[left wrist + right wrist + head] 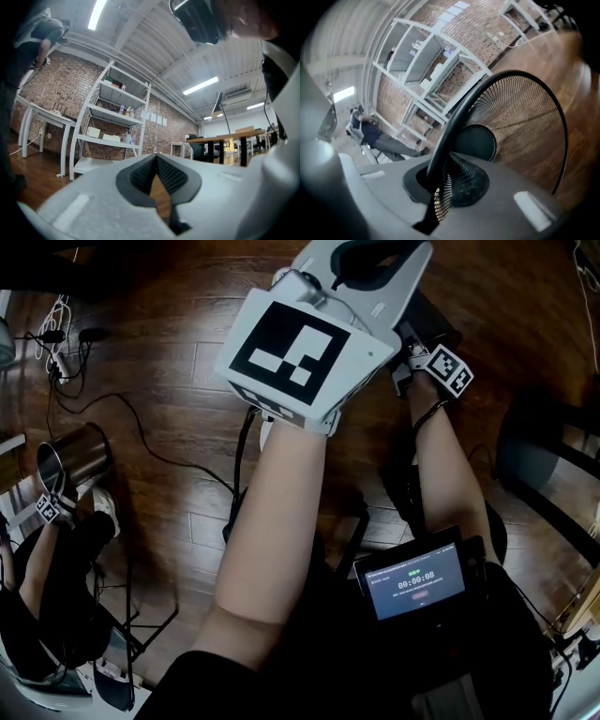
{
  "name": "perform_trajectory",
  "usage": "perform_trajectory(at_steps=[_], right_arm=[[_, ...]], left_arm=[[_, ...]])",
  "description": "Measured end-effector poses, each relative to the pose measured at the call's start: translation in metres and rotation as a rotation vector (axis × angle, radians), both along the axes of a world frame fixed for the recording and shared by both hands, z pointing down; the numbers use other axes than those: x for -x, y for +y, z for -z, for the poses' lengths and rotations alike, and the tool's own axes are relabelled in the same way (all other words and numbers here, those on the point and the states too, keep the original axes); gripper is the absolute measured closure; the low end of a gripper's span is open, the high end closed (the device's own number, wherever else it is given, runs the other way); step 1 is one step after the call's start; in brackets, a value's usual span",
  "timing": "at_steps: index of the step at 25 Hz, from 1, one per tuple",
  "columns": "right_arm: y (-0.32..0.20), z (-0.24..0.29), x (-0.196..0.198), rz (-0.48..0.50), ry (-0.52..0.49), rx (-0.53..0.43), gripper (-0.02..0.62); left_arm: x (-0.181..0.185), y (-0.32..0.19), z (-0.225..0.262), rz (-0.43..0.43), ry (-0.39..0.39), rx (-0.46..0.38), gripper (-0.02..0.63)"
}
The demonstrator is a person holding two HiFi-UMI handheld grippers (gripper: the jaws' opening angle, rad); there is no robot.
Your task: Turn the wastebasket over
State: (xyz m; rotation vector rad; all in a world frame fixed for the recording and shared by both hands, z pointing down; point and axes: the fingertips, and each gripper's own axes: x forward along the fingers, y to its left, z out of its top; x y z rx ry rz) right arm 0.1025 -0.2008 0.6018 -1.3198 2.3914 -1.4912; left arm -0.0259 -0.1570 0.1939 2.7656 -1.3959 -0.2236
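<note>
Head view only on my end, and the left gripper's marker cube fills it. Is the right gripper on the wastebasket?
Observer: Yes. In the right gripper view the right gripper is shut on the black rim of the mesh wastebasket.
Operator: Upright or tipped?
Observer: It looks tipped. Its open mouth faces that camera, and its solid round bottom shows inside.
Operator: Left gripper holding anything?
Observer: No. In the left gripper view the left gripper is shut and empty, pointing towards a white shelf unit.
</note>
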Motion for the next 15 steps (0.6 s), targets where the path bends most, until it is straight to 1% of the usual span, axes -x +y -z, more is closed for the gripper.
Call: perform_trajectory(at_steps=[3, 6, 9, 12, 14, 15], right_arm=[[-0.005, -0.001, 0.009, 0.219, 0.208, 0.008, 0.586], [-0.002, -0.003, 0.02, 0.495, 0.452, -0.013, 0.586], [0.01, -0.02, 0.027, 0.8, 0.735, -0.046, 0.584], [0.036, -0.036, 0.036, 1.131, 1.004, -0.1, 0.584], [0.06, -0.042, 0.044, 1.347, 1.142, -0.15, 0.586], [0.07, -0.046, 0.046, 1.437, 1.195, -0.176, 0.585]], left_arm=[[0.004, 0.0, 0.0, 0.004, 0.004, 0.0, 0.603], [0.006, 0.002, 0.003, 0.004, 0.011, 0.002, 0.603], [0.005, 0.004, 0.004, -0.002, 0.024, 0.016, 0.603], [0.006, 0.004, 0.006, 0.003, 0.03, 0.016, 0.604], [0.005, 0.004, 0.006, 0.003, 0.03, 0.016, 0.603], [0.005, 0.004, 0.006, 0.002, 0.029, 0.016, 0.603]])
